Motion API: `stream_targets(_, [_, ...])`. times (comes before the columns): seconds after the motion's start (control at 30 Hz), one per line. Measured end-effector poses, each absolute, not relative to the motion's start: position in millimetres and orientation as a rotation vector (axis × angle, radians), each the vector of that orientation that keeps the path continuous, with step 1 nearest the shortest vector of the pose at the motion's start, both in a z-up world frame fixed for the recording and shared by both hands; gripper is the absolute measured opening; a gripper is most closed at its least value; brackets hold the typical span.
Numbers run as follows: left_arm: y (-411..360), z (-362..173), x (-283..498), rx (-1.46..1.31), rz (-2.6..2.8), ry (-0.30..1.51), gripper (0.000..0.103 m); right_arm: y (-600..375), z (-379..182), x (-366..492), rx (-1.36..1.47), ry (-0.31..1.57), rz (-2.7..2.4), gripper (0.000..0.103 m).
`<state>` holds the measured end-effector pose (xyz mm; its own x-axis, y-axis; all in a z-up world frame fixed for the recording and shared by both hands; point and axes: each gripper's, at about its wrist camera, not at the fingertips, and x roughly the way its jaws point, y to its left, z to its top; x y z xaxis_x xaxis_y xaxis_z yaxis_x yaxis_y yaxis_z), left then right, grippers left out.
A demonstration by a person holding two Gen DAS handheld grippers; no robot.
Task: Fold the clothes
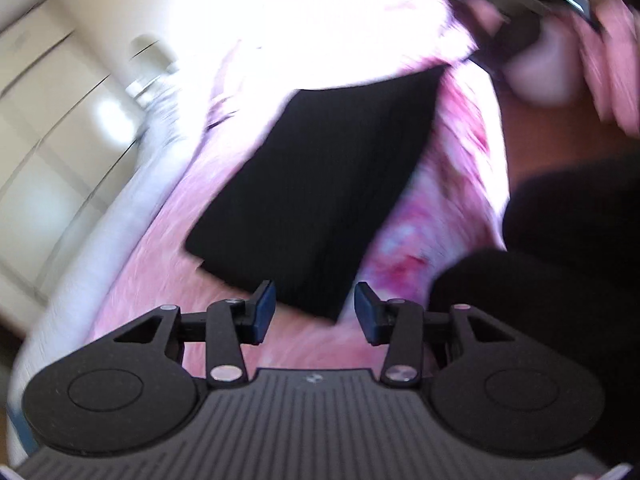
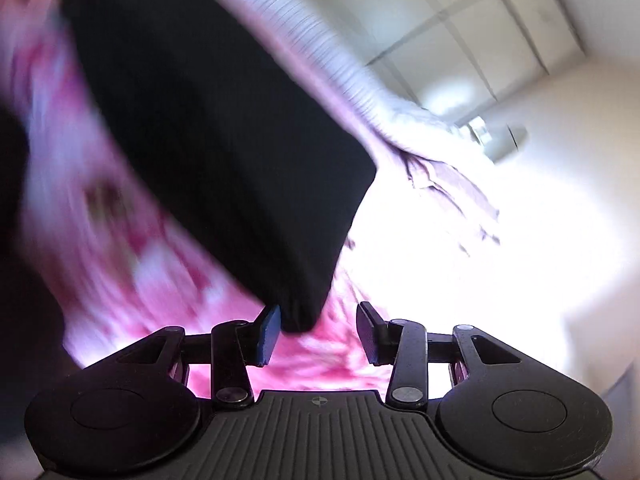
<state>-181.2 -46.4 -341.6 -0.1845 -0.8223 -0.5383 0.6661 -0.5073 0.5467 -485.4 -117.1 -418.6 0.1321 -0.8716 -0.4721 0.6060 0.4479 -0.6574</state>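
A black garment (image 1: 320, 184), folded into a flat rectangle, lies on a pink patterned bedspread (image 1: 440, 208). My left gripper (image 1: 316, 314) hovers just short of the garment's near corner, jaws apart with nothing pressed between the blue pads (image 1: 264, 312). In the right wrist view the same black garment (image 2: 224, 140) fills the upper left. Its rounded corner hangs beside the left pad of my right gripper (image 2: 318, 334), whose jaws stand apart without clamping the cloth. Both views are blurred by motion.
A white ribbed mattress edge (image 1: 132, 184) borders the bedspread, with pale cupboard doors (image 1: 44, 128) beyond. A person's dark clothing (image 1: 560, 264) fills the right of the left wrist view. Bright glare washes out the bed's far part (image 2: 460, 272).
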Motion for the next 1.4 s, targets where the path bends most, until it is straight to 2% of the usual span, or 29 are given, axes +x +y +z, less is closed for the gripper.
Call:
stream_targets(0.2, [-86.9, -334.1, -132.8, 0.825, -1.803, 0.055, 0.040, -104.6, -367.6, -440.3, -0.048, 0.664, -0.955, 0.042])
stream_targets(0.33, [-110.3, -332.5, -114.4, 0.661, -1.838, 0.314, 0.037, -124.1, -342.8, -389.7, 0.019, 0.599, -0.800, 0.042])
stream_targets(0.43, [-126.6, -330.0, -92.8, 0.408, -1.872, 0.624, 0.037, -158.5, -331.3, -354.8, 0.121, 0.570, -0.727, 0.044])
stream_targets(0.5, [-139.3, -331.0, -84.0, 0.308, -1.871, 0.740, 0.037, -187.8, -327.4, -335.0, 0.186, 0.572, -0.686, 0.044])
stream_targets(0.63, [-165.0, -332.3, -77.8, 0.240, -1.859, 0.819, 0.037, -245.9, -313.7, -295.5, 0.235, 0.626, -0.601, 0.048])
stream_targets(0.7, [-177.0, -337.3, -77.5, 0.237, -1.857, 0.850, 0.035, -278.9, -310.5, -279.2, 0.205, 0.650, -0.579, 0.057])
stream_targets(0.73, [-180.9, -341.8, -79.1, 0.244, -1.859, 0.876, 0.033, -289.5, -314.5, -272.2, 0.186, 0.670, -0.558, 0.070])
stream_targets(0.77, [-184.2, -345.5, -80.2, 0.250, -1.855, 0.899, 0.024, -300.3, -317.3, -263.1, 0.168, 0.691, -0.532, 0.076])
stream_targets(0.9, [-182.5, -354.3, -83.9, 0.251, -1.850, 0.917, 0.015, -355.6, -346.6, -236.0, 0.268, 0.809, -0.386, 0.075])
stream_targets(0.97, [-179.5, -356.9, -83.1, 0.232, -1.850, 0.915, 0.011, -381.5, -360.3, -230.8, 0.374, 0.849, -0.311, 0.071])
stream_targets(1.0, [-178.7, -358.2, -81.0, 0.211, -1.848, 0.922, 0.010, -388.4, -361.3, -234.9, 0.417, 0.840, -0.287, 0.062])
stream_targets(1.03, [-177.9, -359.3, -79.0, 0.189, -1.848, 0.928, 0.008, -393.4, -362.5, -238.5, 0.456, 0.830, -0.262, 0.043])
stream_targets(1.07, [-176.6, -359.7, -77.2, 0.162, -1.849, 0.929, 0.007, -394.8, -362.0, -242.4, 0.482, 0.822, -0.248, 0.038])
stream_targets(1.2, [-171.7, -361.2, -75.1, 0.134, -1.816, 0.933, 0.007, -386.1, -352.4, -231.1, 0.391, 0.842, -0.249, 0.031])
stream_targets(1.33, [-178.4, -371.1, -74.7, 0.159, -1.794, 0.970, 0.007, -388.2, -367.0, -210.0, 0.362, 0.865, -0.257, 0.030])
stream_targets(1.4, [-176.2, -365.6, -71.3, 0.153, -1.792, 0.982, 0.008, -386.2, -365.9, -211.4, 0.357, 0.816, -0.280, 0.030])
